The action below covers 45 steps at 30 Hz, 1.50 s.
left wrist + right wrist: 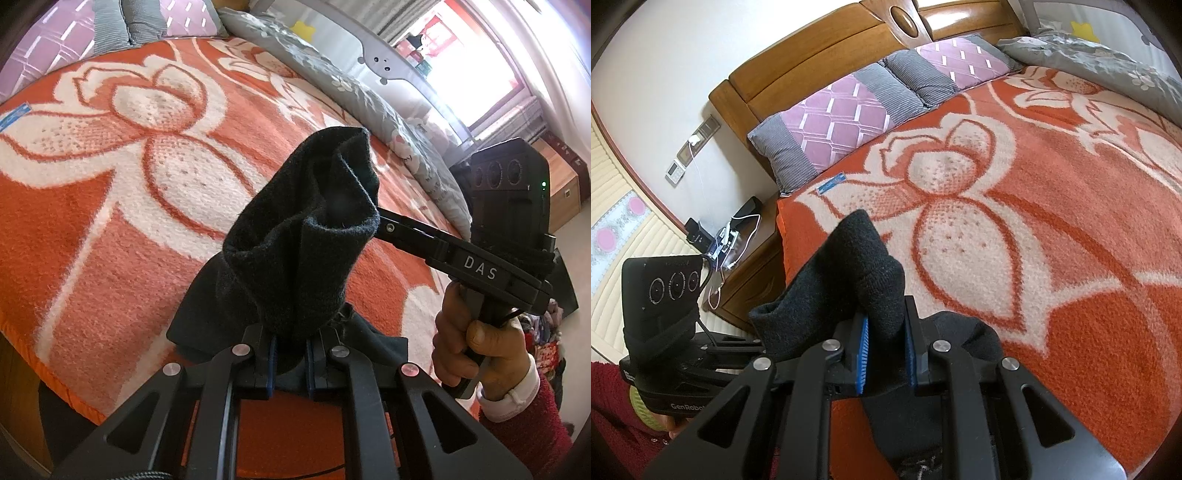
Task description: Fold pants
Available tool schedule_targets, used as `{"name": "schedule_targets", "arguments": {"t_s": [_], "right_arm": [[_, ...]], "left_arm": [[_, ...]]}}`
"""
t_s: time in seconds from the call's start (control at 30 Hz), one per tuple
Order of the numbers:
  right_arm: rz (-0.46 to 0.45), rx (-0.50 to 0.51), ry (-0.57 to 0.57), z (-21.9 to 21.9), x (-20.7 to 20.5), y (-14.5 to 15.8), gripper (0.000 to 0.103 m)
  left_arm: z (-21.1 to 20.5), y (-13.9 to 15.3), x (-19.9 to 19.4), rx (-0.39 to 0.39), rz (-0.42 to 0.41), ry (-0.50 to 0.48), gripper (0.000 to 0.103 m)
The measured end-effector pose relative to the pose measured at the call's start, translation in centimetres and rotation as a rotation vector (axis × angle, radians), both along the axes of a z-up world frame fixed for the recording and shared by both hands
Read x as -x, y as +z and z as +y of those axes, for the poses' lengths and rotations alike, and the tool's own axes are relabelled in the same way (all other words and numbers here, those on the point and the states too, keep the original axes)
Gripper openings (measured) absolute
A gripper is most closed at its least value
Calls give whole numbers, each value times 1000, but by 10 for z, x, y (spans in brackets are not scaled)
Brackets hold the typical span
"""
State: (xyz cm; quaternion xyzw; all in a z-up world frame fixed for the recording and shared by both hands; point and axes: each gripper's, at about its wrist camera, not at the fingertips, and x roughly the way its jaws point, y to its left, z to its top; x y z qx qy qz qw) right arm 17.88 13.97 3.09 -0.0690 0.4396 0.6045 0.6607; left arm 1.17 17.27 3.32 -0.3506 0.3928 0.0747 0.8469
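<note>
both tools are clamped on the black pants [295, 236], which are bunched and lifted above the orange flowered blanket [110, 258], near the blanket's foot-side edge rather than up by the pillows [842, 118]. the left gripper [290, 363] has its blue pads pinched narrow on a thick wad of the cloth, and the right gripper [886, 360] is likewise closed on a fold of the same garment; from the left wrist view its fingertips disappear into the fabric a little further out over the blanket.

this reads as the opening step: the pants are picked up but not yet spread. which end each tool holds, waistband or leg, is hard to tell through the bunching. the next move probably calls for drawing the two grips apart and laying the cloth flat on the blanket, so a clean fold line can be made.

no containers show in either view, so nothing is held in one.
</note>
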Motion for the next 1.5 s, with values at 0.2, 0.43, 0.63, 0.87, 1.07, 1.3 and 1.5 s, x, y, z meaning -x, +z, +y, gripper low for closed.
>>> {"name": "schedule_targets", "arguments": {"t_s": [0.2,0.43,0.63,0.87,1.07,1.3,1.5], "right_arm": [[3,-5,-6,-7,-3,-2,18],[3,-4,-8,-12,-5,-3,18],[-7,-8,-5,-14,-5,-1,18],[-13,-8,-17,-24,-9,-1,18],[-5,-17,-40,-39,-11,0,18],[0,-32,-57,-57,-11,-2,18],[4,-37,-76,-74,-15,-3,18]], "left_arm": [[-3,0,-4,-2,1,-15,10],[-5,-2,-6,-1,5,-22,10],[-7,-1,-7,3,-4,-25,10],[-13,0,-13,4,-4,-51,10],[-20,1,-19,-7,-3,-77,10],[-34,2,-24,-17,-1,-113,10],[-47,2,-32,-32,0,-152,10]]}}
